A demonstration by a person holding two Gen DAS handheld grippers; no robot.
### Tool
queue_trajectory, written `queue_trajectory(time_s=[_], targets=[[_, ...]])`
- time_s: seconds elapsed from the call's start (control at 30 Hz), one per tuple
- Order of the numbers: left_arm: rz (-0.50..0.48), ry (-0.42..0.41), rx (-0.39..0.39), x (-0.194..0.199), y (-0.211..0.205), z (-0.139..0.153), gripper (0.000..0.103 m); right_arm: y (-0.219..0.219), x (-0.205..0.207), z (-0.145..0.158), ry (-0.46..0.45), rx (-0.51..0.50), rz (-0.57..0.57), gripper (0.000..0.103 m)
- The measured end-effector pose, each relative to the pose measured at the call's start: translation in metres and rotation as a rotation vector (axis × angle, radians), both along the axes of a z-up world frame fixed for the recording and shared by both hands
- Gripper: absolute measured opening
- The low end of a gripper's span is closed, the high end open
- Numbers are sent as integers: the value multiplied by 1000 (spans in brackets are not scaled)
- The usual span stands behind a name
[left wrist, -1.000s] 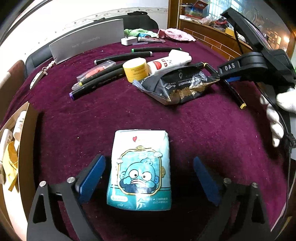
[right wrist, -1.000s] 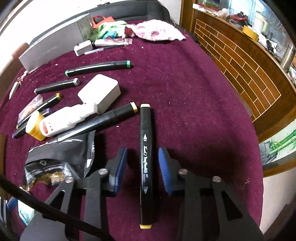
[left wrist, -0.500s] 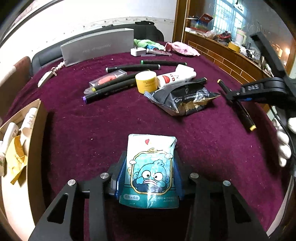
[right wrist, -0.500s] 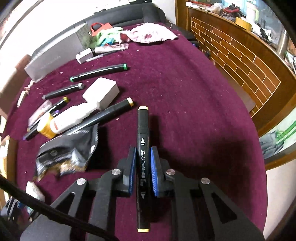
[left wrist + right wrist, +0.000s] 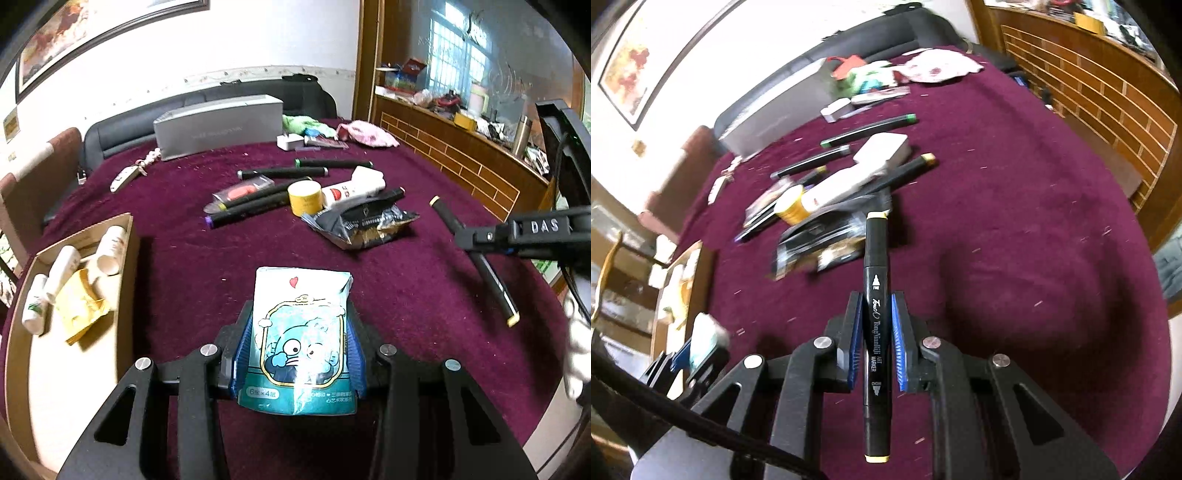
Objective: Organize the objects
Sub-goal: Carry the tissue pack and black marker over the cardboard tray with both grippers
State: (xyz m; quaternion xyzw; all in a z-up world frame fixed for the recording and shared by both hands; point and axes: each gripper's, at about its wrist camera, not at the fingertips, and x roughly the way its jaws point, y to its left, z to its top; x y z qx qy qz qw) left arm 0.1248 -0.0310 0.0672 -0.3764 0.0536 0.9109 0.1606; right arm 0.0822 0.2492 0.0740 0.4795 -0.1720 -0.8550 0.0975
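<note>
Between the blue pads of the left gripper (image 5: 299, 354), a pale blue tissue packet printed with a cartoon fish (image 5: 301, 336) is clamped, its top projecting forward above the maroon velvet tablecloth (image 5: 221, 266); the cardboard box of small white bottles (image 5: 70, 280) is seen to its left; the right gripper (image 5: 875, 345) is closed tight on a black yellow-capped art marker (image 5: 875, 321), which is held lengthwise along the fingers, both ends protruding.

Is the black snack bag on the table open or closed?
Open. The black snack bag lies flat with its torn top edge gaping toward the yellow jar.
</note>
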Motion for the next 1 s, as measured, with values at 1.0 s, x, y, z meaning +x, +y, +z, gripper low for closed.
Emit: queue_trajectory(time_s=[1.0], targets=[[373,74,18,-24,-206,23,39,-235,-15,27,-62,-246,409,13]])
